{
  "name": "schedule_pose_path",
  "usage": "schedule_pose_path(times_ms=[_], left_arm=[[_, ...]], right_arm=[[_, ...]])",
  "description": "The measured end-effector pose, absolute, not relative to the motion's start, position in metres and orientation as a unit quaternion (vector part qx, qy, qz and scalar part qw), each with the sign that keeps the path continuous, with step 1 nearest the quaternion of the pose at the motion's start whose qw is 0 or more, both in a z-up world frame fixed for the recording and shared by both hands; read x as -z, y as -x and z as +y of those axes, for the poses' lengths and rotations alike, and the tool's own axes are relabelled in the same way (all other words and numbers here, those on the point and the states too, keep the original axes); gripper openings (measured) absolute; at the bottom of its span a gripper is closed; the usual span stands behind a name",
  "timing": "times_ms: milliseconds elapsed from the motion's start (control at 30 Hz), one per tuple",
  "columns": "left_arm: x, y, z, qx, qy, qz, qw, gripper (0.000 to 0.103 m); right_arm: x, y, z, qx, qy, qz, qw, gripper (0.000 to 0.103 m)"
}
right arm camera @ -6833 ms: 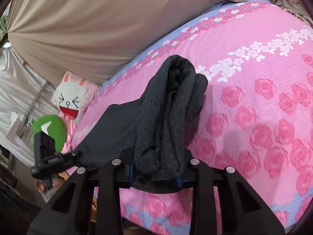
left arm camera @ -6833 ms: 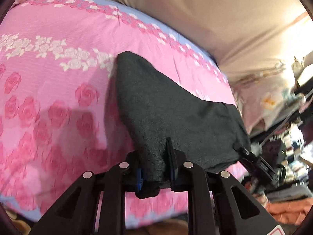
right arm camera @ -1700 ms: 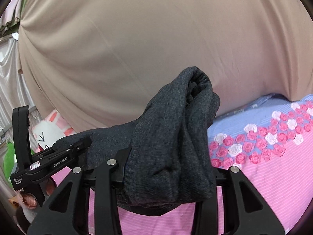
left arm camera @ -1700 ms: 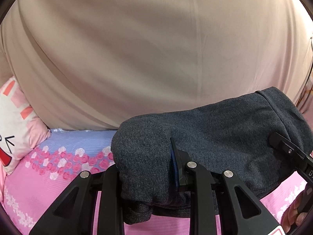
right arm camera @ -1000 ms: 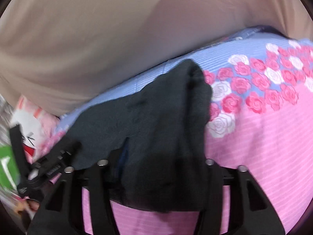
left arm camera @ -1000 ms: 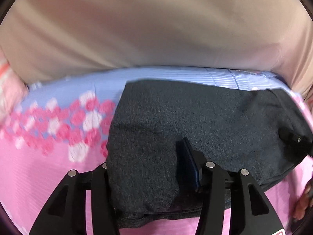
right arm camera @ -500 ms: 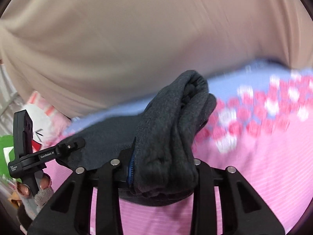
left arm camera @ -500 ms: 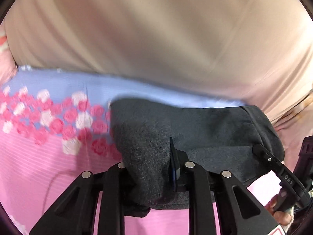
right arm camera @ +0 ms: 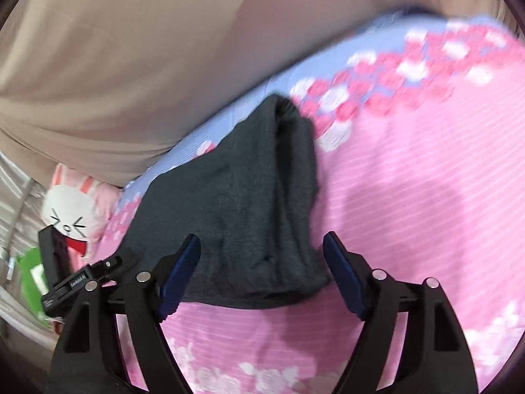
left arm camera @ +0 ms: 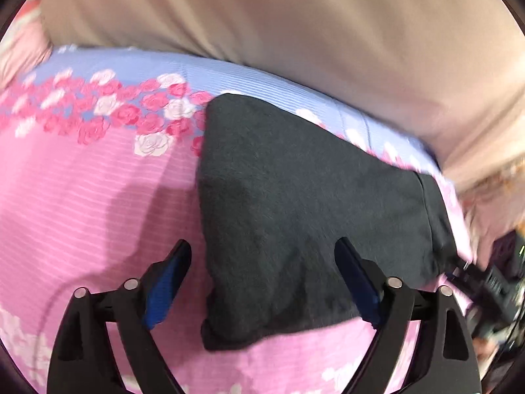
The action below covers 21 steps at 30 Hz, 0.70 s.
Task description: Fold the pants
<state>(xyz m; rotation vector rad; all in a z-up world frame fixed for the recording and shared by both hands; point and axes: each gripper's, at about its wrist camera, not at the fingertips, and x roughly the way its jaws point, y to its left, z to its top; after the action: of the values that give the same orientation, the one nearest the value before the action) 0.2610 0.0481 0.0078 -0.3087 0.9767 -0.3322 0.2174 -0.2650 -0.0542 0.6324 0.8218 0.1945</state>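
Note:
The dark grey pants (left arm camera: 305,203) lie folded into a compact bundle on the pink rose-print bedspread (left arm camera: 82,197), near its lilac far border. My left gripper (left arm camera: 262,249) is opening wide over the bundle's near left corner; the cloth lies between the blue pads (left arm camera: 164,282) without being pressed. In the right wrist view the same pants (right arm camera: 249,203) show their stacked folded edge. My right gripper (right arm camera: 261,241) is opening too, its pads (right arm camera: 344,275) standing off both sides of the cloth. Each view catches the other gripper at its edge.
A beige curtain (left arm camera: 295,26) hangs right behind the bed's far edge. A white rabbit cushion (right arm camera: 70,210) and something green (right arm camera: 29,269) sit at the bed's left end. Cluttered dark items (left arm camera: 498,282) lie off the right end. Open pink bedspread (right arm camera: 426,197) stretches right.
Half a second ago both grippers held the lifted bundle shut. Now the pants rest flat on the bed and both pairs of jaws have spread apart, letting the cloth go.

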Motion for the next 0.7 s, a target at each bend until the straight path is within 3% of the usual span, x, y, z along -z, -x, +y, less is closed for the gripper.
schedule_pose_path(times_ms=[33,67,100,200,300,367,400,433,467,533,600,700], left_arm=[[-0.002,-0.265,0.047,0.167,0.153,0.478,0.849,0.073],[-0.004,-0.263,0.045,0.153,0.139,0.470,0.858,0.042],[-0.007,-0.262,0.038,0.176,0.133,0.478,0.850,0.019],[-0.029,-0.250,0.041,0.193,0.154,0.471,0.847,0.017],[-0.037,-0.229,0.045,0.220,0.154,0.482,0.834,0.020],[-0.017,-0.216,0.044,0.204,0.129,0.510,0.825,0.026],[-0.010,-0.210,0.042,0.190,0.108,0.512,0.831,0.034],[-0.012,-0.203,0.043,0.180,0.099,0.500,0.841,0.038],[-0.021,-0.194,0.044,0.161,0.086,0.482,0.857,0.039],[-0.051,-0.180,0.046,0.127,0.069,0.435,0.889,0.035],[-0.082,-0.172,0.042,0.116,0.068,0.390,0.911,0.034],[-0.099,-0.186,0.013,0.141,0.069,0.383,0.910,0.034]], right_arm=[[0.056,-0.222,-0.259,-0.085,-0.282,0.396,0.870,0.041],[0.053,-0.224,-0.255,-0.083,-0.269,0.399,0.873,0.040],[0.046,-0.222,-0.253,-0.087,-0.268,0.390,0.876,0.034],[0.014,-0.196,-0.253,-0.100,-0.270,0.360,0.887,0.029],[0.016,-0.162,-0.258,-0.091,-0.258,0.365,0.890,0.031],[0.042,-0.154,-0.262,-0.065,-0.242,0.401,0.881,0.043],[0.052,-0.144,-0.270,-0.057,-0.254,0.398,0.879,0.059],[0.051,-0.135,-0.278,-0.055,-0.276,0.385,0.879,0.060],[0.043,-0.126,-0.282,-0.045,-0.279,0.375,0.883,0.057],[0.003,-0.110,-0.271,-0.008,-0.205,0.328,0.922,0.031],[-0.033,-0.110,-0.247,-0.029,-0.157,0.302,0.940,0.018],[-0.050,-0.139,-0.209,-0.065,-0.105,0.302,0.945,0.014]])
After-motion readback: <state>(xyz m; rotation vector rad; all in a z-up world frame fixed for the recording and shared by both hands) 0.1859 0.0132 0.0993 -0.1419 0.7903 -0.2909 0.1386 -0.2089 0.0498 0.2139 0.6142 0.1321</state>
